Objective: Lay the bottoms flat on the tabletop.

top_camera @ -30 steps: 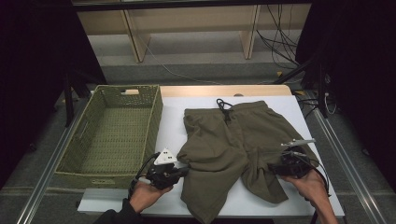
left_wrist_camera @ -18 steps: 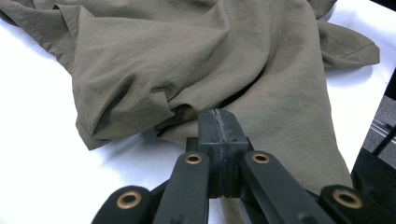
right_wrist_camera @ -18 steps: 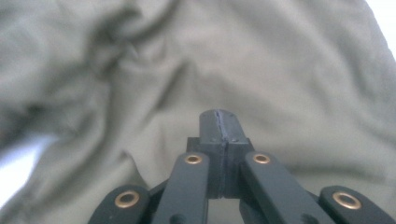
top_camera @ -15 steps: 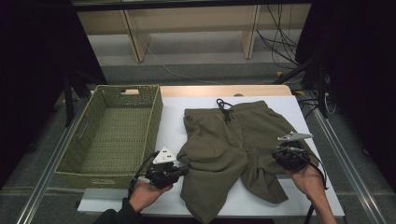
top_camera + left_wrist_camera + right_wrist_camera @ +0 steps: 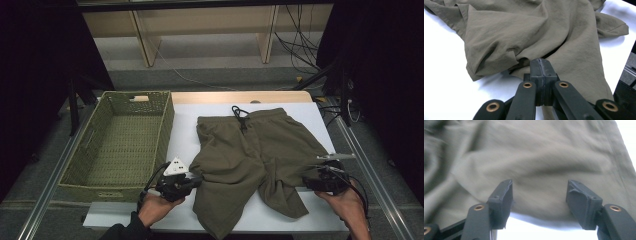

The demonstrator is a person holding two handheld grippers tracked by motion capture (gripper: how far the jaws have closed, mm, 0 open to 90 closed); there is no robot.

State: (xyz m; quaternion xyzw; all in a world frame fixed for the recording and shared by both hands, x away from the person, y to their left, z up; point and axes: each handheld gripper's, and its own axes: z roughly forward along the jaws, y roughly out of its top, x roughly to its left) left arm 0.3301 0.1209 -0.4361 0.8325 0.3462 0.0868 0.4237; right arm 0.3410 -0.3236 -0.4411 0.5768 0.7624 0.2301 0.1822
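Olive-green shorts (image 5: 255, 150) with a dark drawstring lie spread on the white tabletop (image 5: 187, 130), waistband at the far side. My left gripper (image 5: 196, 180) is shut on the outer edge of their left leg; the cloth (image 5: 524, 37) bunches and puckers at the closed tips of the left gripper (image 5: 541, 65). My right gripper (image 5: 307, 184) sits at the hem of the right leg near the table's right edge. Its jaws have just been opening and stand apart, right gripper (image 5: 539, 192) low over the hem (image 5: 541, 170), pads pressing on nothing.
A woven green basket (image 5: 165, 125) stands on the left of the table, close to my left hand. Metal rails (image 5: 367, 165) run along both table sides. A pale shelf unit (image 5: 205, 30) and loose cables (image 5: 300, 45) lie beyond the far edge.
My right gripper shifted up the right leg, then drew back toward the near right corner. The left gripper has kept still.
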